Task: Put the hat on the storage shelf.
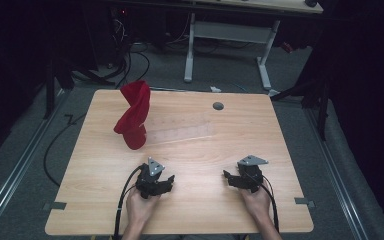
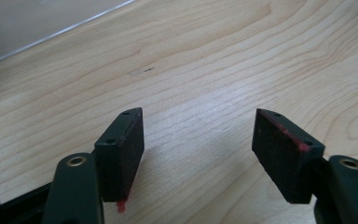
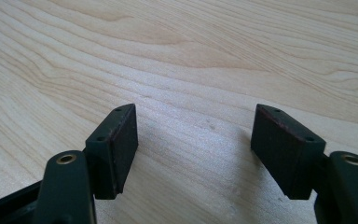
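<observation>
While both grippers rest near the table's near edge, left gripper and right gripper have jaws spread apart, nothing between them. Red cloth stands bunched upright toward far left corner, beside a clear box, well apart from both.

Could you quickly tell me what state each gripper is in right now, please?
Left gripper: jaws open, nothing between them, over bare table.
Right gripper: jaws open, nothing held.
</observation>
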The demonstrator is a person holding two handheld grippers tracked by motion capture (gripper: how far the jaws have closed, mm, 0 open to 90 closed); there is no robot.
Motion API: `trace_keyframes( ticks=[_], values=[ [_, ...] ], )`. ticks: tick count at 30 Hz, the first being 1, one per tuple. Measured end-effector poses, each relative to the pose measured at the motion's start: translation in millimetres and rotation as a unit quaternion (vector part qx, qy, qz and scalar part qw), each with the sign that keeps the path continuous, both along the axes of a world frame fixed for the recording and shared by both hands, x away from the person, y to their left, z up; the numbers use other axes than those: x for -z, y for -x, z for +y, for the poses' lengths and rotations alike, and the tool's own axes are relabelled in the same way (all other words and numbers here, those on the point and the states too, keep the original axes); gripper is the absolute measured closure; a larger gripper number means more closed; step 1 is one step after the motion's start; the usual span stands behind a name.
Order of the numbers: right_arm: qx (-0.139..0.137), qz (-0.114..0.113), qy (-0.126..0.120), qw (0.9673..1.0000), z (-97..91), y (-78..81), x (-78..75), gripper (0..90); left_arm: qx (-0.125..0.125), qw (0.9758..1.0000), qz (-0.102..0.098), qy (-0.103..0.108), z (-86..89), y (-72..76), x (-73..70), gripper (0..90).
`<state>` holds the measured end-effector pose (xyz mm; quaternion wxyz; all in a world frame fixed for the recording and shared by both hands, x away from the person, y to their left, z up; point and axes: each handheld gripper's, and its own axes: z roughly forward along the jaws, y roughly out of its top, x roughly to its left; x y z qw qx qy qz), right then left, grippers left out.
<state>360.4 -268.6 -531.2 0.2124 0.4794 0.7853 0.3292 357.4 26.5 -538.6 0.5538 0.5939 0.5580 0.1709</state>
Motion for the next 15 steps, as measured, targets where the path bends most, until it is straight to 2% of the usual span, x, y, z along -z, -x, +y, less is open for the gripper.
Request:
trace_keyframes(
  ticks=[3,5,15],
  values=[
    [0.000,0.000,0.000,1.0000,0.0,0.0,0.0,31.9,-0.001,0.9999,0.002,-0.012,-1.6,-0.5,5.8,34.3],
    [0.000,0.000,0.000,1.0000,0.0,0.1,0.0,31.9,0.001,0.9999,-0.003,-0.010,-1.9,0.6,6.8,33.5],
    [-0.001,0.000,0.001,1.0000,0.0,0.1,0.0,31.7,0.011,0.9999,0.000,-0.010,-2.7,1.1,7.2,28.4]
  ],
)
